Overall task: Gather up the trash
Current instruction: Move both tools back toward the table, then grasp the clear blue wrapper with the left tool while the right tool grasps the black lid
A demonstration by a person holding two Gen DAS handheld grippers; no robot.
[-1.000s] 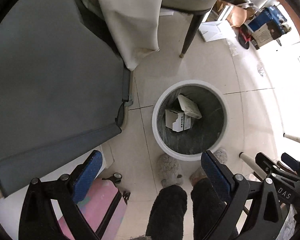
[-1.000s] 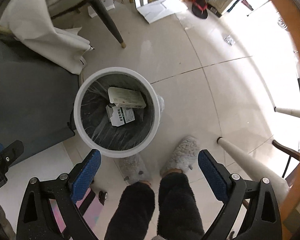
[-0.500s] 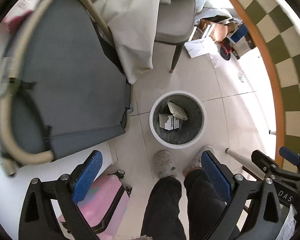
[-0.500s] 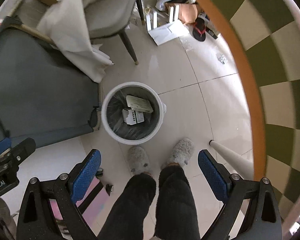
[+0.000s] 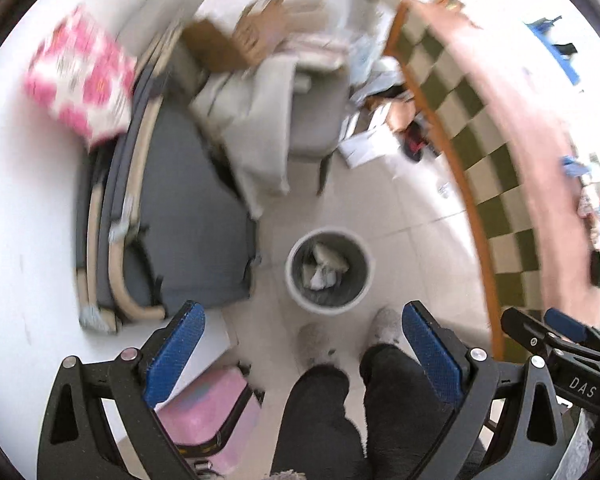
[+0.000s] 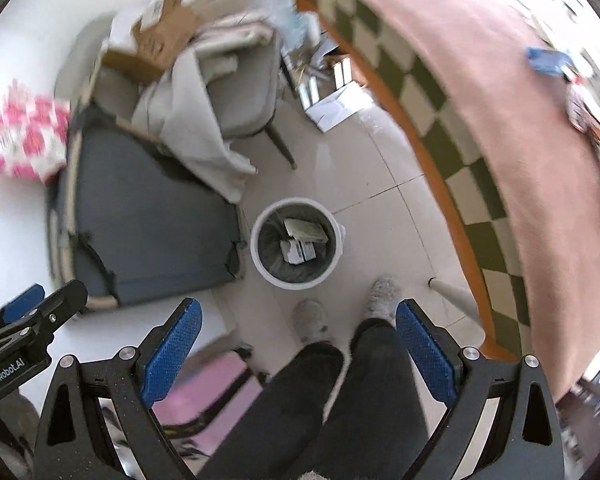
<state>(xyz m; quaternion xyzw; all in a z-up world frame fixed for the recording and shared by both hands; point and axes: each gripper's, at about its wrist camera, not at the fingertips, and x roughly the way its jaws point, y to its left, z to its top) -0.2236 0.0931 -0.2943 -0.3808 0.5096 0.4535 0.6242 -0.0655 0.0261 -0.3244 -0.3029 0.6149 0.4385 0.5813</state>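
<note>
A white round trash bin (image 5: pixel 329 305) with a dark liner stands on the tiled floor, far below both grippers; it also shows in the right wrist view (image 6: pixel 296 281). Small white cartons (image 5: pixel 325 268) lie inside it, also seen in the right wrist view (image 6: pixel 302 238). My left gripper (image 5: pixel 302 354) is open and empty, high above the floor. My right gripper (image 6: pixel 298 350) is open and empty, beside the left one. The frames are blurred by motion.
The person's dark trouser legs and grey slippers (image 6: pixel 310 320) stand by the bin. A grey folding bed (image 5: pixel 188 216) is to the left, a chair with cloth and cardboard (image 6: pixel 204 88) behind. A table with a pink and checkered cloth (image 6: pixel 500 128) is to the right. A pink suitcase (image 5: pixel 208 416) lies below.
Both grippers have risen well above the bin, which now looks much smaller. The tabletop with its pink cloth has come into view on the right. Both stay open and empty.
</note>
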